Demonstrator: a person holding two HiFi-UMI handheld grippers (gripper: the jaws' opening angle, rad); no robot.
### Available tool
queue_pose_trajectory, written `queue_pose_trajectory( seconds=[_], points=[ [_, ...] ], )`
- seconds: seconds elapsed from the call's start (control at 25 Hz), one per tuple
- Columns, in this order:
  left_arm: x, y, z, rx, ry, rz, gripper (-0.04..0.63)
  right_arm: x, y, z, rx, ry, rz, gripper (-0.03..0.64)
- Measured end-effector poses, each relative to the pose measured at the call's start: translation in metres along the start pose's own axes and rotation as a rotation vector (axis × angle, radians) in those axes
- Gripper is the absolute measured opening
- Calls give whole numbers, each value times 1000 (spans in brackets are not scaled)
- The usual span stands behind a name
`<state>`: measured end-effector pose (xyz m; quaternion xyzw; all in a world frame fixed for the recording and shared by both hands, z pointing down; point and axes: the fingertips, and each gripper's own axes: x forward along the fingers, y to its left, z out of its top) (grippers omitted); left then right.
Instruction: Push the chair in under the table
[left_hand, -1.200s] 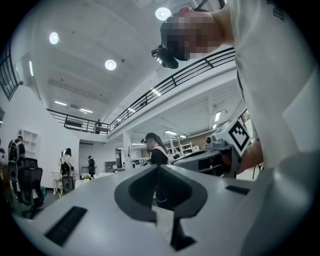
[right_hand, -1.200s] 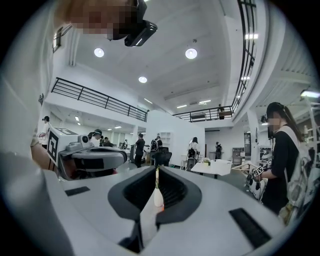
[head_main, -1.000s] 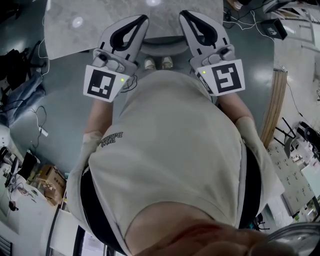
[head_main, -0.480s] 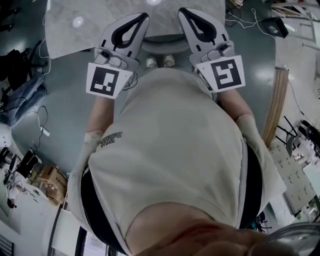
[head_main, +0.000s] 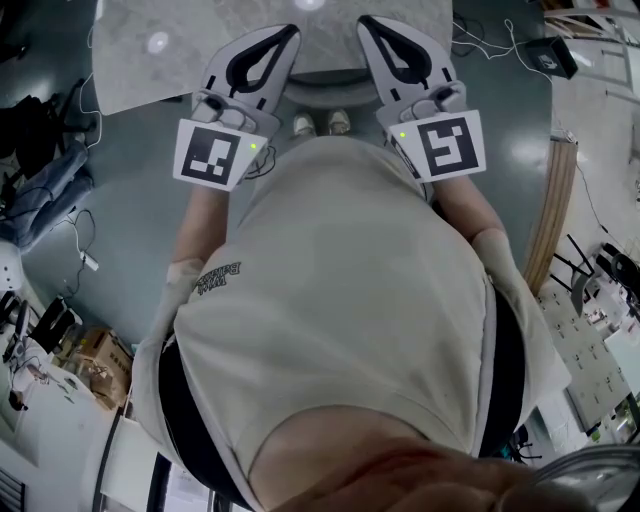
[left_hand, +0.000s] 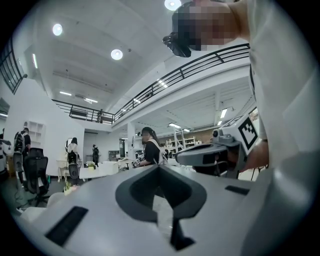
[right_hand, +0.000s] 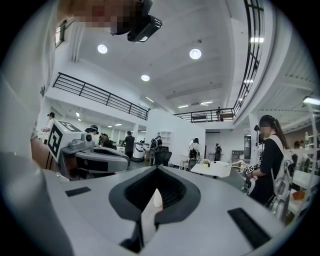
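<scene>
Plainly, the left tongs (head_main: 288, 35) and right tongs (head_main: 366, 24), smooth grey shells at upper centre, are closed on nothing. Between them the chair (head_main: 330, 88), a curved grey strip and mostly hidden, lies at the edge of the marbled desk (head_main: 150, 70).

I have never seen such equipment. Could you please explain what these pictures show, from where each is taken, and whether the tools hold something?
No robot here: a person holds a two-jaw tool in each hand. The head view is from a camera on the person's head, looking down past the beige shirt to the left gripper and the right gripper, each carrying a marker cube. Beyond them lie a grey table and, between the grippers, what seems the chair back, with the person's shoes below. The two gripper views come from cameras riding on the grippers, looking along the jaws into a hall. Both grippers are shut and hold nothing.
</scene>
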<state>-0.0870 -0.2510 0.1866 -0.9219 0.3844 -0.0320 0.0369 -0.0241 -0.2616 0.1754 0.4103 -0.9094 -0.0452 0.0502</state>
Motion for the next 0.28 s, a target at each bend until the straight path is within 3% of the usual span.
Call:
queue_pose_trajectory(
  seconds=[0.28],
  points=[
    [2, 3, -1, 9, 8, 10, 11, 1, -8, -11, -6, 18, -19, 9]
  ],
)
